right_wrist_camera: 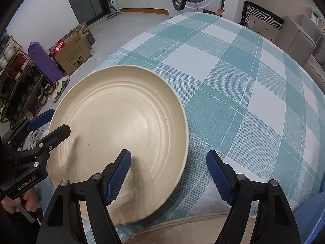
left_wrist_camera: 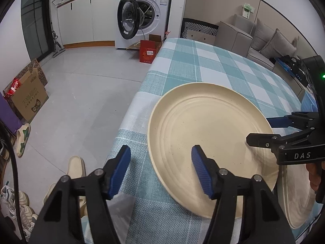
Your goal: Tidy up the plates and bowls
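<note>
Left gripper point(left_wrist_camera: 161, 170): jaws apart, straddling the near-left rim of the cream ridged plate point(left_wrist_camera: 211, 142). 1 blue pad sits over the plate's inner surface, the other outside over the cloth. No pad visibly presses the rim; nothing is grasped.

Right gripper point(right_wrist_camera: 168, 175): jaws also apart, straddling the plate's near-right rim. Its left pad hangs over the plate's well, its right pad over bare cloth. Released, holding nothing. Whether either inner pad touches the plate surface cannot be told; slight blur there.

The plate lies flat on the teal-and-white checked tablecloth point(left_wrist_camera: 203, 61), close to the table's left edge. A 2nd plate point(left_wrist_camera: 298, 199) of similar colour shows partly just beside it, nearer the person, its rim blurred.

Judgement on the step: both grippers appear set to pinch opposite sides of the rim for a 2-handed lift, likely toward stacking on the 2nd plate.

Doing it well:
- Seat the outer pads low, under the rim's lip, before clamping.
- Clamp both sides together so the plate does not skate toward the table edge.
- Lift level; a smooth plate may slide out of a shallow pinch.
- Clear the 2nd plate's rim before lowering.

Beyond: washing machine point(left_wrist_camera: 142, 18) with door open, cardboard boxes on the floor.
</note>
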`<state>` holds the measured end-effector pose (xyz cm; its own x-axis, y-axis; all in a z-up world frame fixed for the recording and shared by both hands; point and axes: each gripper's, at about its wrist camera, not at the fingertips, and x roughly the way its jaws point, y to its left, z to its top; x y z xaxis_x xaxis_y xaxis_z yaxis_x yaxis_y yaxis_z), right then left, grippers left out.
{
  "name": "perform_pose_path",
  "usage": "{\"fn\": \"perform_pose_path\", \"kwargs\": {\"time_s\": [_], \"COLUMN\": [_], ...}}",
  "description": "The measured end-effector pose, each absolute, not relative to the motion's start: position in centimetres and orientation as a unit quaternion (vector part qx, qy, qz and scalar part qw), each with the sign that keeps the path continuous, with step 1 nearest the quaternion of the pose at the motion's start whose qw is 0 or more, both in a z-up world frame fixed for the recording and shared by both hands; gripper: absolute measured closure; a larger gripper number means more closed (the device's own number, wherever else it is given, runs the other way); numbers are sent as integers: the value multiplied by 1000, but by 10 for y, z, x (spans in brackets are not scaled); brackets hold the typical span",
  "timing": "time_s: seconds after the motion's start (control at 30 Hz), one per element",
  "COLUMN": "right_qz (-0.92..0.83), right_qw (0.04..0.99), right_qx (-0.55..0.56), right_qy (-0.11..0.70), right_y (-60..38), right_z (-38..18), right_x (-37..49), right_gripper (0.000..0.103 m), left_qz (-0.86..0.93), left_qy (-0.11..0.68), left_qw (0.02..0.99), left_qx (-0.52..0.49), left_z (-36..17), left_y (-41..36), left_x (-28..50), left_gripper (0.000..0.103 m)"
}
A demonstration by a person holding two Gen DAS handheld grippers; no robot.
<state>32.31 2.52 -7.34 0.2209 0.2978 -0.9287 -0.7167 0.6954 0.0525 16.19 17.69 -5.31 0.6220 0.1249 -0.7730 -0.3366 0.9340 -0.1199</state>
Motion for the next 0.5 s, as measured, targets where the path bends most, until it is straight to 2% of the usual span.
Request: {"fn": "perform_pose_path", "kwargs": {"time_s": [0.27,0.5], "right_qz": [336,343], "right_qw": [754,751], "right_qx": [-211,-210], "right_qy": [523,523], "right_y": [26,26], "right_z": [-73,-73], "right_x": [319,315], "right_gripper": [41,51], "left_qz": [117,113], "left_qy": [417,415], "left_qw": [892,893], "left_qx": [-129,-129], "left_z": [-53,-52], "left_y": [174,173], "left_x": [163,163], "left_gripper": [61,65]}}
